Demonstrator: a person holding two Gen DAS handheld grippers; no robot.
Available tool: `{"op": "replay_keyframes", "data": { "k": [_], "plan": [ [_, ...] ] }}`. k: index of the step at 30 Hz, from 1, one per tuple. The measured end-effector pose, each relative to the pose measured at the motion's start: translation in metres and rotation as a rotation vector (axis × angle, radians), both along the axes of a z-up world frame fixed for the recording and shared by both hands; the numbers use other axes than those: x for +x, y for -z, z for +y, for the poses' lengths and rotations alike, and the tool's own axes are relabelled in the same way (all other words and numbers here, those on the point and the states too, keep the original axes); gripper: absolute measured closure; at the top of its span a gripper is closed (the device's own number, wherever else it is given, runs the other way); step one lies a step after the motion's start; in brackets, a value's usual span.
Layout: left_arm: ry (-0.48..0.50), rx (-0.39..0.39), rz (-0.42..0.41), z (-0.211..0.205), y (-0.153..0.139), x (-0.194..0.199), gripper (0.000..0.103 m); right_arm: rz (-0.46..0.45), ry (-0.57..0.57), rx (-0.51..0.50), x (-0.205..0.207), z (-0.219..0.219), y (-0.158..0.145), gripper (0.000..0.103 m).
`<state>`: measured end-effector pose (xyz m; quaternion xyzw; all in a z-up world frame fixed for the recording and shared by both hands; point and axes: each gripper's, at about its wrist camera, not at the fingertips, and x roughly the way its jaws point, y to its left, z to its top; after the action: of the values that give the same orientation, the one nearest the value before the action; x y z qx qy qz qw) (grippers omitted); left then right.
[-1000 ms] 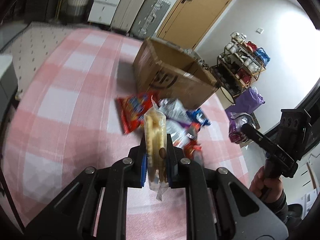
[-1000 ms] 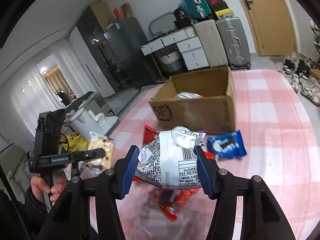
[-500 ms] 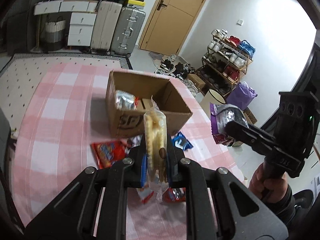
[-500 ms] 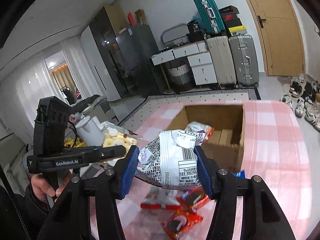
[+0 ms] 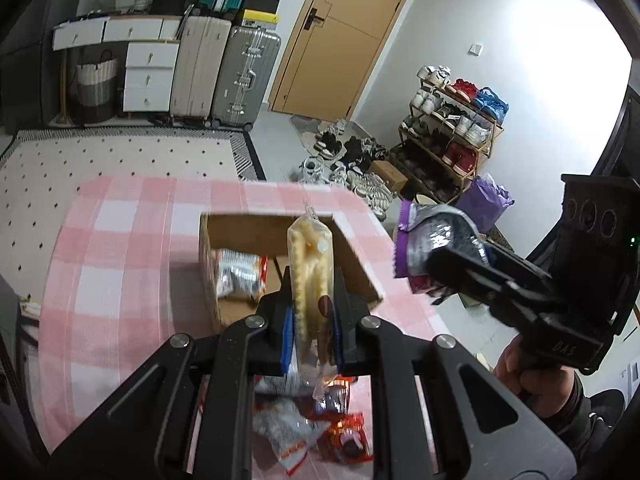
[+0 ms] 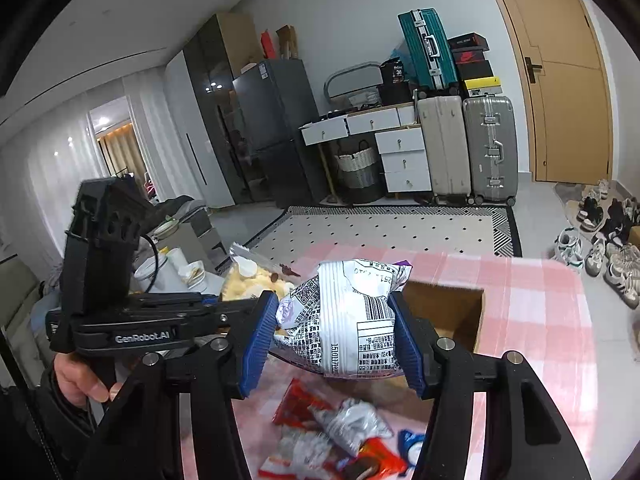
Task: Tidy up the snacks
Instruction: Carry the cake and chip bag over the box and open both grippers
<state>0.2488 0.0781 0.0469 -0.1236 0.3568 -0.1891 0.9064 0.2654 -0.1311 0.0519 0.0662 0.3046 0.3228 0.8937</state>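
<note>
Delivery seems the step in hand: left hand-held gripper (image 5: pixel 310 336) clamps a biscuit pack (image 5: pixel 310 276) above the cardboard box (image 5: pixel 240 312), right hand-held gripper (image 6: pixel 336 344) pinches a silver bag (image 6: pixel 344 320) beside it, both apparently awaiting release inside.

"GenRobot.AI" on left claw (image 6: pixel 240 312) body.

The tablecloth (image 5: pixel 120 264) has a check pattern in pink and white. The cardboard box (image 5: pixel 352 256) is plain brown. The left gripper (image 5: pixel 311 332) is black with blue pads and holds a clear packet (image 5: pixel 310 276) of pale yellow biscuits. The right gripper (image 6: pixel 340 340) is also black with blue pads (image 6: pixel 260 340); its bag (image 6: pixel 348 320) is white with black print and a purple edge. Loose packets (image 6: pixel 344 432) are red, silver and blue.
</note>
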Motion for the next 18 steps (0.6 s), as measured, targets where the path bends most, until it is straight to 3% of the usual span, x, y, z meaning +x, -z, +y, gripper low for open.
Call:
{"op": "replay_keyframes", "data": {
  "k": [8, 18],
  "plan": [
    [-0.022, 0.041, 0.006, -0.016, -0.014, 0.068, 0.091, 0.025, 0.015, -0.023, 0.052, 0.004, 0.000, 0.047],
    [-0.006, 0.029, 0.073, -0.039, 0.022, 0.133, 0.091, 0.104, 0.055, -0.064, 0.112, 0.003, 0.046, 0.047]
  ]
}}
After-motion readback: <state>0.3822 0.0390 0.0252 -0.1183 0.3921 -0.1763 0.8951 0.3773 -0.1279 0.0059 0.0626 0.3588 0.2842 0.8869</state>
